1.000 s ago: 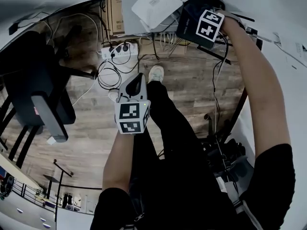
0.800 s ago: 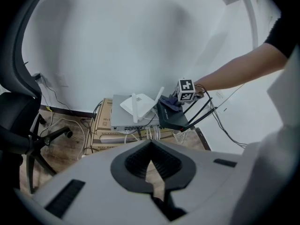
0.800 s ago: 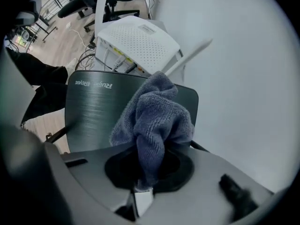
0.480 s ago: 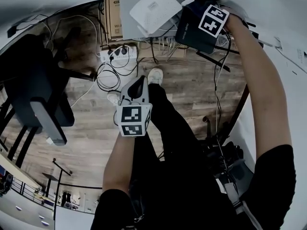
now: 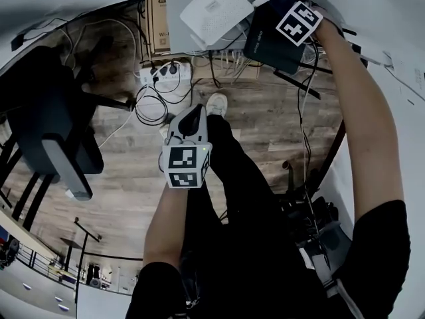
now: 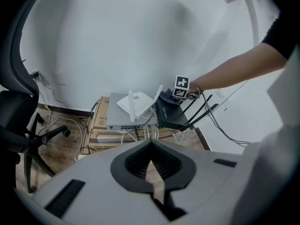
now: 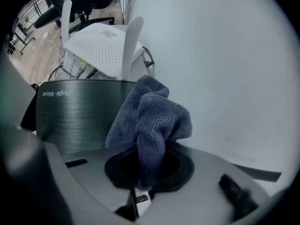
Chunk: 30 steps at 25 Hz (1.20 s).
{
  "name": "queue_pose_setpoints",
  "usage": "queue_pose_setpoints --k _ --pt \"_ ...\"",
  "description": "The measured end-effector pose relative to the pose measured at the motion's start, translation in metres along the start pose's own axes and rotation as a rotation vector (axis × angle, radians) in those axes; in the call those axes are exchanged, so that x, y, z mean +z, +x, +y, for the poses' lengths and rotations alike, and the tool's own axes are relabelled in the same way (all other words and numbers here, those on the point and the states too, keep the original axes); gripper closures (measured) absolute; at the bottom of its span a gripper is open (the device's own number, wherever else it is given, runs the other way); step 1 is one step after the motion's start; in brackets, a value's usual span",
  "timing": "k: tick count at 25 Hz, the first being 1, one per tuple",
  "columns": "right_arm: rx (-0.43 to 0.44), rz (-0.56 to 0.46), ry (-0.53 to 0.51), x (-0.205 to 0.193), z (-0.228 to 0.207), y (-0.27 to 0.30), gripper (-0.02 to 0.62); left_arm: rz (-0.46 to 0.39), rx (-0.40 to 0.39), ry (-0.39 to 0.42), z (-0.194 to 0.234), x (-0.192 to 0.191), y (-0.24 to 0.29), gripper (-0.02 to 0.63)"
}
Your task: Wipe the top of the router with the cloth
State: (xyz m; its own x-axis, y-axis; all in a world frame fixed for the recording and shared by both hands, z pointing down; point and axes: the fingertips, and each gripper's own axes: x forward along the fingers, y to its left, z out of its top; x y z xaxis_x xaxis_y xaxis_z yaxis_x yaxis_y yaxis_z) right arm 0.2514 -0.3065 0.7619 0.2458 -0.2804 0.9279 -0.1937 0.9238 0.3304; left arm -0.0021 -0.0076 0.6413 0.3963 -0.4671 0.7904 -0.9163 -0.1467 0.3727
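R: my right gripper (image 7: 140, 191) is clamping the cloth (image 7: 152, 118), sliding it farther across the black router (image 7: 70, 118) top, wallward | wipe probably progressing | L: my left gripper (image 6: 151, 170) is idling closed, empty, well apart

Black router (image 7: 70, 118) partly hidden from me under the cloth (image 7: 154, 116) and behind the right gripper (image 7: 140, 193), white router (image 7: 101, 48) label too small for me to read.

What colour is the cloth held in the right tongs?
Blue-grey; the soft blue-grey cloth shows best in the right gripper view.
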Motion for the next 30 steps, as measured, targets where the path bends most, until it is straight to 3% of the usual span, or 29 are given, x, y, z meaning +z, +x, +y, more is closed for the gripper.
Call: queue_pose_setpoints --k 4,13,20,30 --pt "-0.022 -0.014 -0.025 0.003 0.007 -0.005 0.551 0.002 -0.018 0.023 -0.007 0.001 0.000 0.595" --pt "0.082 -0.017 -0.187 0.026 0.062 -0.036 0.551 -0.003 -0.040 0.040 -0.006 0.000 -0.007 0.595" --pt "0.099 -0.026 -0.212 0.043 0.104 -0.057 0.551 -0.001 -0.060 0.065 0.000 -0.003 -0.023 0.595" --pt "0.228 -0.054 -0.238 0.053 0.158 -0.083 0.551 -0.007 -0.062 0.074 0.016 -0.007 -0.042 0.595"
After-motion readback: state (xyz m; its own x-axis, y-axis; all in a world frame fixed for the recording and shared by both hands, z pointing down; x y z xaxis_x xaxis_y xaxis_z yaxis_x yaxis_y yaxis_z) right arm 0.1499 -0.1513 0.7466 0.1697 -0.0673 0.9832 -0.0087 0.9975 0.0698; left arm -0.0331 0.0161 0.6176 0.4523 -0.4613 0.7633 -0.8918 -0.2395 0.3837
